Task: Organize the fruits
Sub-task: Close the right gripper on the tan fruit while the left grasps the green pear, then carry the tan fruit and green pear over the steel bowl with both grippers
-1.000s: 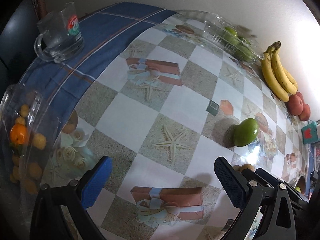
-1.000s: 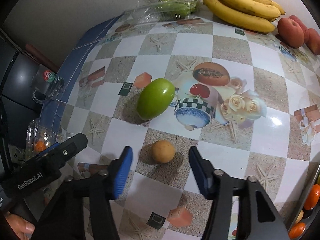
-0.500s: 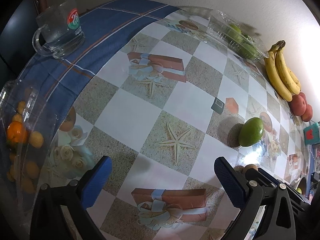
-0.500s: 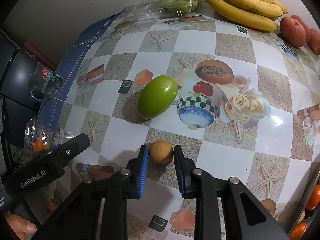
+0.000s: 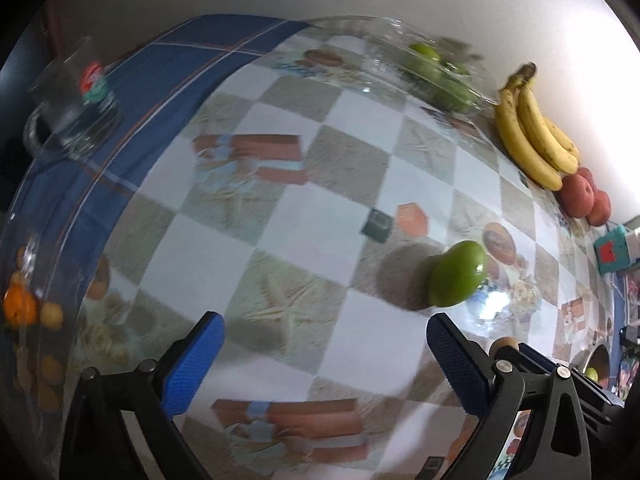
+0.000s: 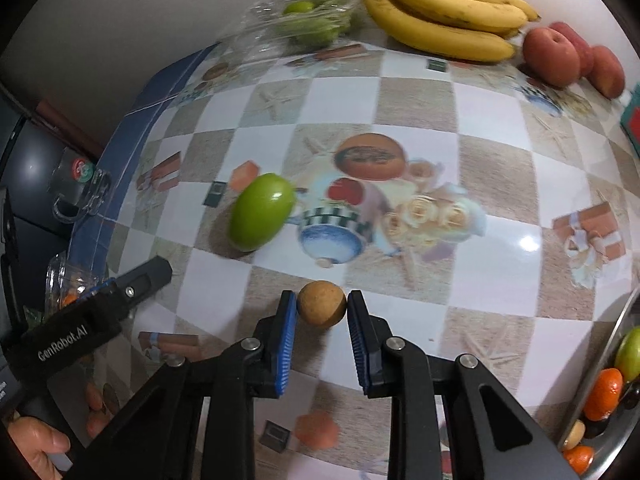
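Note:
My right gripper (image 6: 322, 303) is shut on a small round tan fruit (image 6: 321, 303), held between the blue pads just above the patterned tablecloth. A green mango (image 6: 261, 217) lies to its upper left; it also shows in the left wrist view (image 5: 458, 273). My left gripper (image 5: 322, 344) is open and empty, low over the tablecloth left of the mango. The tan fruit peeks out behind its right finger (image 5: 505, 343). A clear box of small orange fruits (image 5: 24, 312) stands at the far left.
Bananas (image 6: 444, 20) and red apples (image 6: 568, 58) lie along the back wall. A clear box of green fruits (image 6: 308, 20) sits at the back. A glass mug (image 5: 70, 112) stands on the blue cloth. A metal bowl (image 6: 612, 392) of fruits is at the right.
My right gripper closed from wide open onto the tan fruit and holds it. My left gripper stayed open and shifted a little toward the mango.

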Demonstrator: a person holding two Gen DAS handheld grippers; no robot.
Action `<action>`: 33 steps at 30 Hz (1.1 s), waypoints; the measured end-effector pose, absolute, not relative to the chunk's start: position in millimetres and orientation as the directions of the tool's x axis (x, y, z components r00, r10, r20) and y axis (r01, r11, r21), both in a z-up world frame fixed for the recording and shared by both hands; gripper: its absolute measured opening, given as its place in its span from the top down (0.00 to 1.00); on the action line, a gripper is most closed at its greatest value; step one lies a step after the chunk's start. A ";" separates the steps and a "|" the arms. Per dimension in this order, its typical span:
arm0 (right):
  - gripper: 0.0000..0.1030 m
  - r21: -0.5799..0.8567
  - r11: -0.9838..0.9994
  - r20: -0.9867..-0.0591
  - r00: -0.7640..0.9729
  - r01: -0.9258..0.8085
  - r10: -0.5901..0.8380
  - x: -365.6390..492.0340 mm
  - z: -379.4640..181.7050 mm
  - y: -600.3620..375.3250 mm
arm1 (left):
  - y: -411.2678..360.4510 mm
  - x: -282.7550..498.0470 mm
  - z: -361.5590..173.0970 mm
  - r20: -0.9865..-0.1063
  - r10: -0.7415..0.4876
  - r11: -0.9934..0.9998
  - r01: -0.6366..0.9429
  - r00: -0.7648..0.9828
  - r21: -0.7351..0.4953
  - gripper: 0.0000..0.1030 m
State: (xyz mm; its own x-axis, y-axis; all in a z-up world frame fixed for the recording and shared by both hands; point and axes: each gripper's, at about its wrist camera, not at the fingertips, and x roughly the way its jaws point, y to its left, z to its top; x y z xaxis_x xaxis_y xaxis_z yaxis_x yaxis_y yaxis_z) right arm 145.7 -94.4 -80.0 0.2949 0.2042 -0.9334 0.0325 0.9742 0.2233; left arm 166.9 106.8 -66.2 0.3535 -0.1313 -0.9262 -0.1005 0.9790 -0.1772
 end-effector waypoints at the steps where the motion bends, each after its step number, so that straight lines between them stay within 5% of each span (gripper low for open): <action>1: 0.74 0.221 0.975 -0.934 0.297 0.037 0.200 145.6 -79.8 -97.7 | 103.1 169.3 -66.7 -0.927 -0.137 0.980 -0.089 0.349 -0.179 0.04; 19: 0.74 0.231 0.964 -0.934 0.307 0.130 0.183 132.9 -72.9 -157.9 | 17.3 203.5 -68.3 -0.931 -0.169 0.980 0.160 0.325 -0.122 0.36; 28: 0.74 0.256 0.956 -0.927 0.318 0.141 0.201 130.7 -69.3 -166.0 | -1.4 216.0 -78.0 -0.941 -0.137 0.982 0.170 0.309 -0.087 0.53; 33: 0.74 0.267 0.953 -0.923 0.324 0.143 0.210 131.0 -68.5 -166.6 | -0.4 213.8 -77.8 -0.941 -0.126 0.984 0.161 0.313 -0.078 0.55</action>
State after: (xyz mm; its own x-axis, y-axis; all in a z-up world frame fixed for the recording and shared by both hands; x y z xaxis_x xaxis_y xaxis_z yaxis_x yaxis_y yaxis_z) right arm 131.0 -166.6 -68.5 0.3238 0.2101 -0.9225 0.1429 0.9530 0.2672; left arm 213.8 -0.3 -77.8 0.3127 -0.1261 -0.9414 0.1612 0.9838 -0.0782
